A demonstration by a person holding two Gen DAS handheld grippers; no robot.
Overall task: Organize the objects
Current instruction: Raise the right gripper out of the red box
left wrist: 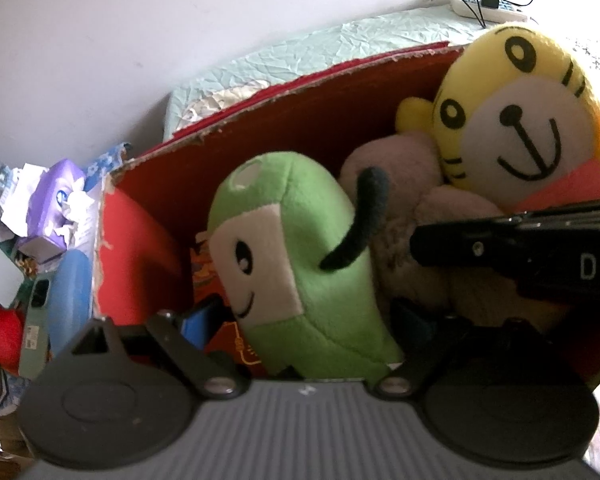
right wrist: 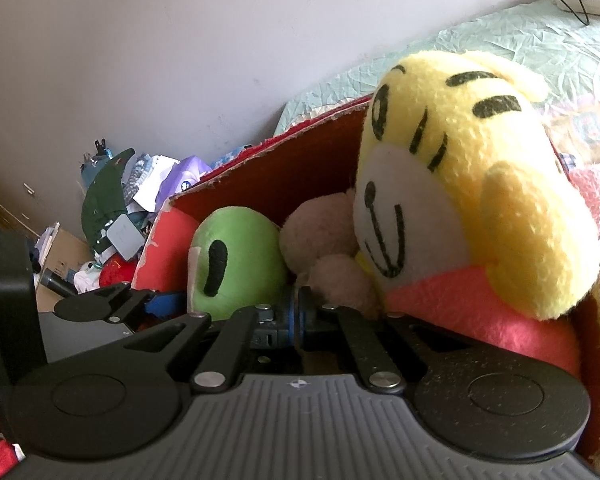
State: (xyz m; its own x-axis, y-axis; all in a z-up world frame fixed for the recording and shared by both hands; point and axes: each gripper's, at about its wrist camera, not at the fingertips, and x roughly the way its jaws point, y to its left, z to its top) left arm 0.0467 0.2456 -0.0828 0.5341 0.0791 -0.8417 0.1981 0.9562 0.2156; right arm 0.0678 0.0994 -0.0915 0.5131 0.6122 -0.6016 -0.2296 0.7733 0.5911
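The left hand-held gripper [left wrist: 304, 332] is held apart astride the upright green toy [left wrist: 300, 264]; the right hand-held gripper [right wrist: 298, 312] is seen closed, empty, beside it in the red box [left wrist: 140, 256].

White capitals "DA", cut off at the frame edge, printed on the black plastic body of the right gripper [left wrist: 520, 248], reaching in to the right of the left gripper's [left wrist: 300, 320] wide-spread jaws. Nothing else legible: print on the purple tissue pack [left wrist: 54, 204], far left of those jaws, too blurred to read; gold markings on the red cardboard box [left wrist: 140, 248] floor between the jaws unreadable.
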